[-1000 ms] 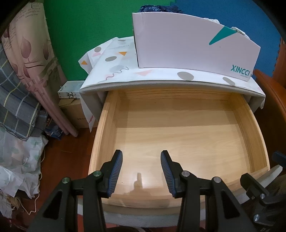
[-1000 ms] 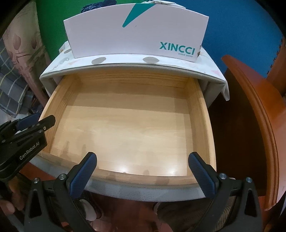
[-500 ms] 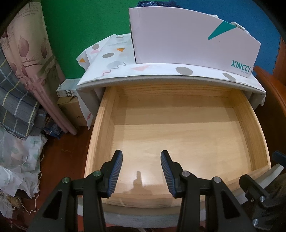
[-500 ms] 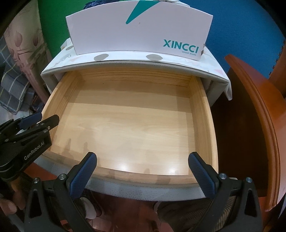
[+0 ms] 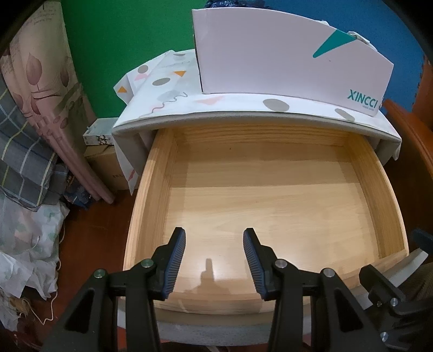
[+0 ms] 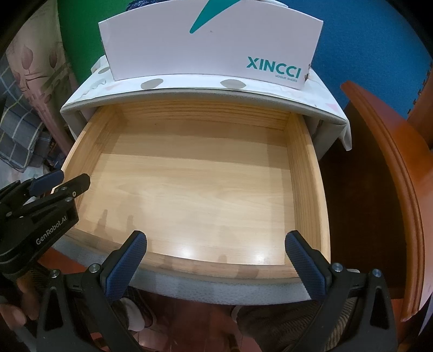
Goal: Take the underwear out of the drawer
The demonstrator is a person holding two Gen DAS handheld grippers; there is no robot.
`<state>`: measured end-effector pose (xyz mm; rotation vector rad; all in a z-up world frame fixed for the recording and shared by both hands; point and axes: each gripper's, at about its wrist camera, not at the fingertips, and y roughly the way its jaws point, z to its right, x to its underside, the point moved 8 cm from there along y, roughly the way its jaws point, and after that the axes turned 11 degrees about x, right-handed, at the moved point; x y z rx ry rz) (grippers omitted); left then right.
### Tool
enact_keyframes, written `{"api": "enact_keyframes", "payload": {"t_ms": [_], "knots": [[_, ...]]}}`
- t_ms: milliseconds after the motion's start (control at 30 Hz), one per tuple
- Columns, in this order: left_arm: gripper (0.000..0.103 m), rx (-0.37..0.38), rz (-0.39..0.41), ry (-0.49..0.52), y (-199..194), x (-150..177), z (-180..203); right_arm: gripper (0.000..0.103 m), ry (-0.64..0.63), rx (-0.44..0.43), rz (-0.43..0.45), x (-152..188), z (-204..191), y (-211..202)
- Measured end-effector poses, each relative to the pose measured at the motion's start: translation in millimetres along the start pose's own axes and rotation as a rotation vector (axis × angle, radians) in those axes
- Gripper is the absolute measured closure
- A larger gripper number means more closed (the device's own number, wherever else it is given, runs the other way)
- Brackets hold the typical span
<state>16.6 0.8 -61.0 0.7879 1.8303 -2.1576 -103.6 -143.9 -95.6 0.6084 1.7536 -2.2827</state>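
The light wooden drawer (image 5: 146, 205) (image 6: 308, 189) is pulled open and I see nothing inside it, only its bare bottom. A white XINCCI shoe box (image 5: 284, 56) (image 6: 211, 40) stands on the patterned cabinet top; dark blue and white fabric (image 5: 230, 4) peeks over its upper edge. My left gripper (image 5: 213, 254) is open and empty above the drawer's front left part; it also shows in the right wrist view (image 6: 58, 181). My right gripper (image 6: 216, 260) is wide open and empty over the drawer's front edge.
Folded blankets and cloth (image 5: 29, 140) are piled at the left on the floor, with small cardboard boxes (image 5: 105, 151) beside the cabinet. A red-brown wooden furniture edge (image 6: 392, 189) stands close on the right. The walls behind are green and blue.
Both cameras have come slightly closer to the drawer and box, and the view has shifted a little. The jaws of both grippers keep the same opening.
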Motion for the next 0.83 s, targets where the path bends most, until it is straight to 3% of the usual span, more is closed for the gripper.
{"api": "enact_keyframes", "payload": {"t_ms": [833], "knots": [[0.058, -0.007, 0.011, 0.015, 1.5, -1.4, -0.1, 0.002, -0.016, 0.002, -0.008, 4.0, -4.2, 1.3]]}}
